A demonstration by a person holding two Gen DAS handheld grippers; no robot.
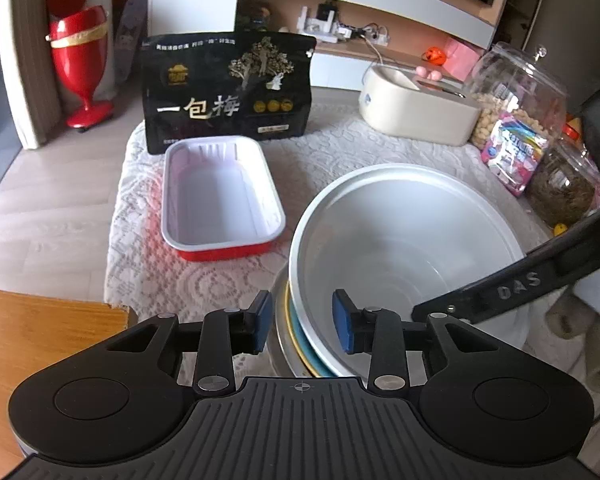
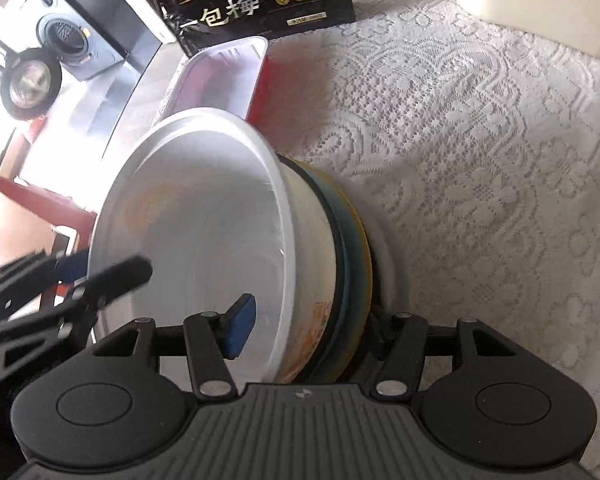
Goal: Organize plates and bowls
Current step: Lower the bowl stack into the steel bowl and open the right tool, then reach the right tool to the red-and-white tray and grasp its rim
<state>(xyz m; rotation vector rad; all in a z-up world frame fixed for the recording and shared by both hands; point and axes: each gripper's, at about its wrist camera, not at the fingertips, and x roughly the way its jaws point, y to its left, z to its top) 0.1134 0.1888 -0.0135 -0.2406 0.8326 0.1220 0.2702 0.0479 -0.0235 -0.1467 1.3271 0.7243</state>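
Both grippers straddle the white bowl's rim: left gripper and right gripper, grasp unclear, above stacked plates on the desk.

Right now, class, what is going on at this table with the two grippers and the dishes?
A person is working both hand-held grippers on a white bowl that sits on a stack of plates on the lace tablecloth. The left gripper straddles the near rim of the bowl, one finger outside and one inside. The right gripper straddles the opposite rim the same way. Whether the pads are pressing yet is unclear. A red tray sits empty beside the stack, in front of a black snack bag.
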